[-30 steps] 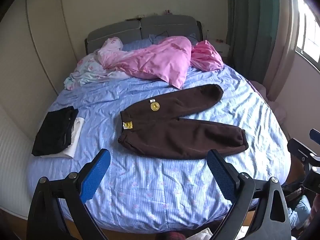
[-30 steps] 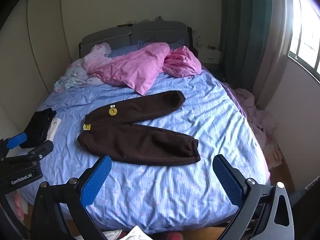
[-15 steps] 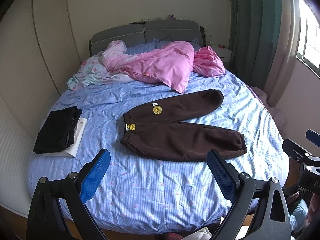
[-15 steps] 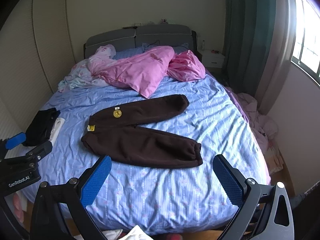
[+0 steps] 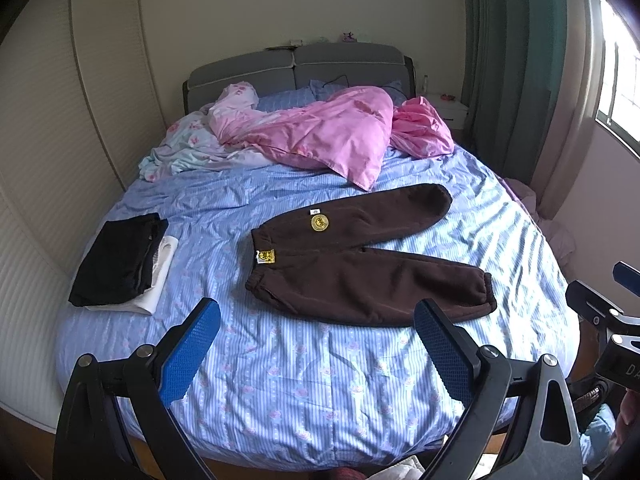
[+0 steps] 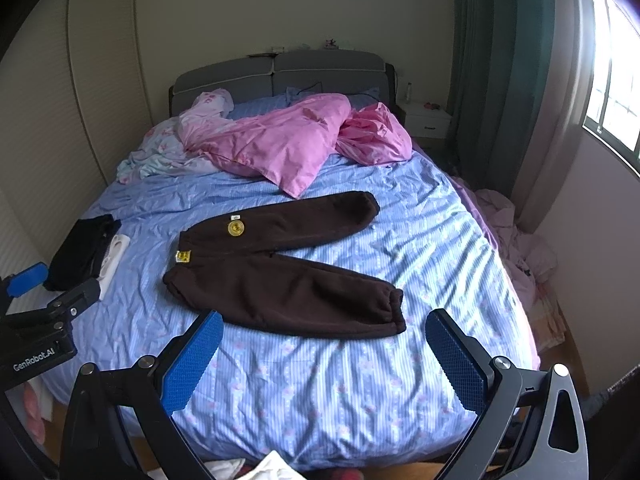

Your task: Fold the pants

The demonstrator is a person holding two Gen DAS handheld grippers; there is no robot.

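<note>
- Dark brown fleece pants [image 5: 360,264] lie flat in the middle of the bed, waistband toward the left, the two legs splayed apart in a V to the right, both cuffs gathered.
- A round yellow patch [image 5: 320,223] sits on the upper leg near the hip, and a small yellow label [image 5: 265,256] hangs at the waistband.
- The fabric looks thick and fuzzy against the thin, creased blue striped sheet [image 5: 304,380].
- Left gripper [image 5: 316,350] hovers over the near edge of the bed, its blue textured pads spread wide, nothing between them.
- Right gripper [image 6: 324,354], same story: pads wide apart, empty, short of the lower leg.
- A folded black garment on white cloth [image 5: 120,260] rests at the left edge of the bed.
- A shiny pink quilt [image 5: 332,136] is crumpled by the grey padded headboard [image 5: 296,68].
- Only the right wrist view shows the white nightstand [image 6: 426,122] clearly and the pale pink heap on the floor [image 6: 520,248].
</note>
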